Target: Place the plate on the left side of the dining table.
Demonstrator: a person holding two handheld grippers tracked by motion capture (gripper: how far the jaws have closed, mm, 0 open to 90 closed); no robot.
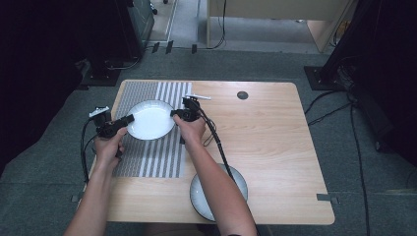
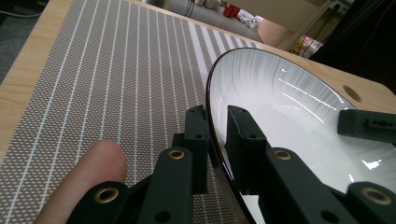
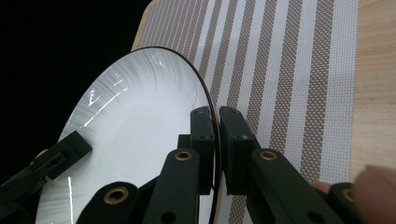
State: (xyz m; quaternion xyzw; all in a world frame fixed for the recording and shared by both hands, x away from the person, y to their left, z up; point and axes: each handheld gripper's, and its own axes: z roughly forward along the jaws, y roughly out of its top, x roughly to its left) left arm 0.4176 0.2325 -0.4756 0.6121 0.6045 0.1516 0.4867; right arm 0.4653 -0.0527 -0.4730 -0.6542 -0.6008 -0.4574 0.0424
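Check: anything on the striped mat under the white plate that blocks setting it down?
Nothing visible. Both the left gripper and right gripper clamp the white plate by its rim over the striped mat, whose visible surface is bare.

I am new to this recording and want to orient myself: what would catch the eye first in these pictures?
First, the round white plate with a dark rim, over the grey-and-white striped placemat on the pale wooden table. The left gripper and the right gripper each clamp its rim from opposite sides. A second round plate with a grey rim sits at the near table edge, partly under the person's right forearm.
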